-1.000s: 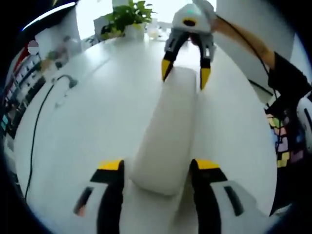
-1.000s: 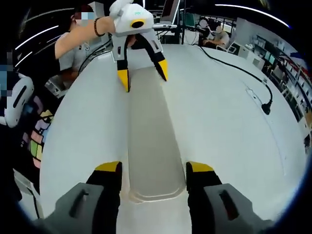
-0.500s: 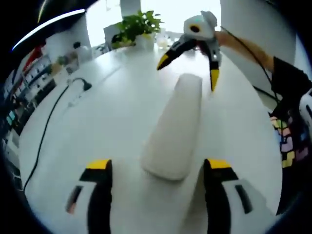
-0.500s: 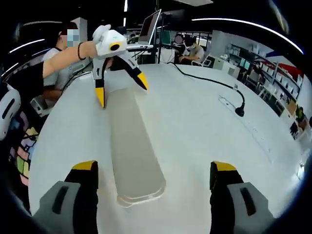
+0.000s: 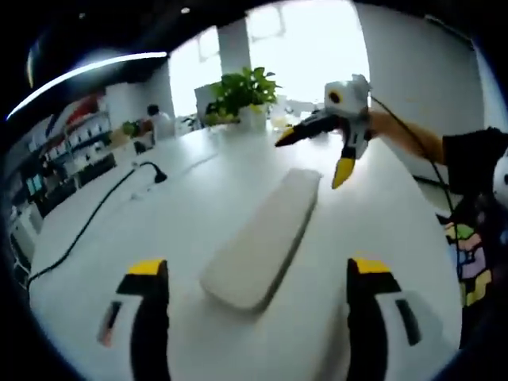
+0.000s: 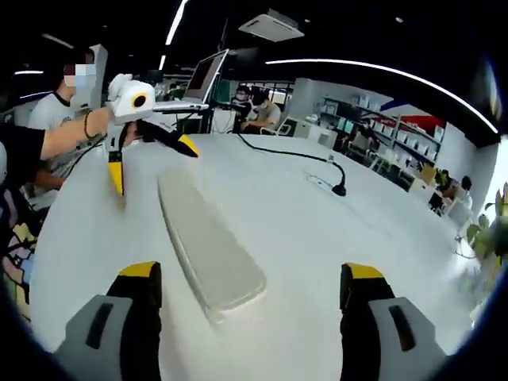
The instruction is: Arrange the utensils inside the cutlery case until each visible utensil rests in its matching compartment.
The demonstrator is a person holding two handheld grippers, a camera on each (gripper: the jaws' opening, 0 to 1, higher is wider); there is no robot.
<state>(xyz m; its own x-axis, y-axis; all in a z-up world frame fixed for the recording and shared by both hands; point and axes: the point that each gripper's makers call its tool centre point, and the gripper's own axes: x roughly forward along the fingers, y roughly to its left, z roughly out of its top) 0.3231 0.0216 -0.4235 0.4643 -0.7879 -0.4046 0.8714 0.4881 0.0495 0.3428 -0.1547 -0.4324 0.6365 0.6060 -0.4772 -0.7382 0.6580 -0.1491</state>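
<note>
White tabletop (image 5: pixel 182 214) stretches under both of my grippers, and on it lies the long pale cutlery case (image 5: pixel 266 238), lid shut, flat on the surface between them. In the left gripper view my left gripper (image 5: pixel 258 282) stands back from the near end of the case with its jaws spread wide and nothing between them. The right gripper (image 5: pixel 317 151) hangs above the far end, jaws likewise apart and empty, clear of the lid. From the right gripper view the same case (image 6: pixel 208 242) runs away toward the left gripper (image 6: pixel 151 159). A black cable (image 6: pixel 294 155) trails across the table well apart from the case, and a potted plant (image 5: pixel 246 91) sits at the table's far edge. No utensils show, so I judge the sorting has not begun: the step in hand is getting the case open. Next, I would bring one gripper down to steady the base while the other takes the lid's edge.
</note>
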